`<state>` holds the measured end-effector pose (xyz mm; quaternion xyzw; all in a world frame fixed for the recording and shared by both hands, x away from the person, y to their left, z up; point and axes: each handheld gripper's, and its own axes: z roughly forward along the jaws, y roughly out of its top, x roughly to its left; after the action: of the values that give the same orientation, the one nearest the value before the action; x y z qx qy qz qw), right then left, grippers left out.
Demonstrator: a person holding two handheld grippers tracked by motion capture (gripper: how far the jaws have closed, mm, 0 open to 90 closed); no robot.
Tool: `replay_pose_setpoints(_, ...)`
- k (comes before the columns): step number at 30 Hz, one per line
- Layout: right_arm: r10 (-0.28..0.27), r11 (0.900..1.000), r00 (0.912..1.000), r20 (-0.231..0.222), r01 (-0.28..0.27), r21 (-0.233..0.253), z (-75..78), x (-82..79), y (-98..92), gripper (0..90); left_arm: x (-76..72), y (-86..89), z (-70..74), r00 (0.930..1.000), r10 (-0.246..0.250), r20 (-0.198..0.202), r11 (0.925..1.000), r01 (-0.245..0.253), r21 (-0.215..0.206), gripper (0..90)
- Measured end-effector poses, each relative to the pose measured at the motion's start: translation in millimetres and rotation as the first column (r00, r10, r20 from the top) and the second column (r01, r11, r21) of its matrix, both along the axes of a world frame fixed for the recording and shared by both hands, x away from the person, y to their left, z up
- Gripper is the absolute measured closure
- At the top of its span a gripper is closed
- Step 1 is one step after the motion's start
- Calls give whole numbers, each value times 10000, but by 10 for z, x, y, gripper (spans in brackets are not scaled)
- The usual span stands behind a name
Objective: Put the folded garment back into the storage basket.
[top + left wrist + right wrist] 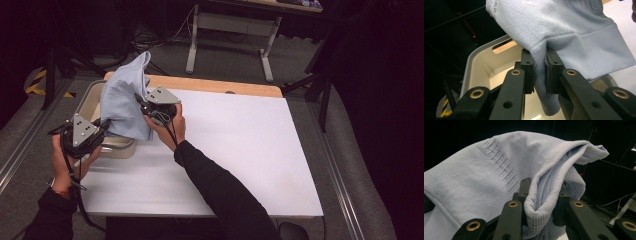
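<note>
A pale blue knitted garment [124, 95] hangs bunched above a beige plastic bin [89, 102] at the table's far left. My left gripper [102, 125] is shut on the garment's lower edge; in the left gripper view its jaws pinch a fold of the garment [540, 75] over the bin [481, 65]. My right gripper [143, 107] is shut on a ribbed hem at the garment's right side; in the right gripper view the hem [541, 202] is rolled between the jaws and the garment [486, 175] rises behind them.
The white table top [240, 145] spreads to the right of the bin, with a wooden strip [220, 86] along its far edge. A desk frame [230, 30] and cables stand on the floor beyond. Metal rails run along both sides.
</note>
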<state>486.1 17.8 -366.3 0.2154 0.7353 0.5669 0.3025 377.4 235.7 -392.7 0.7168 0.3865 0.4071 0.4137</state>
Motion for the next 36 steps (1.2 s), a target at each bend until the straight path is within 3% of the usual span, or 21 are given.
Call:
replay_pose_setpoints(19,487,9988,9988,-100,-488,-99,4,-18,395,744,-21,374,-51,9954,934,-204,9955,-938,-164,798)
replay_pose_setpoints(25,551,9980,9984,-152,-555,-289,-35,10,474,744,2,429,-96,9948,938,-405,9951,-950,-275,797)
replay_pose_setpoints(31,460,9982,9981,-420,-475,-365,-140,68,494,744,47,406,-168,9935,936,-653,9955,-924,224,797)
replay_pose_setpoints(36,364,9981,9977,-581,-392,-481,-239,85,516,744,58,406,-228,9914,938,-908,9951,-906,388,796)
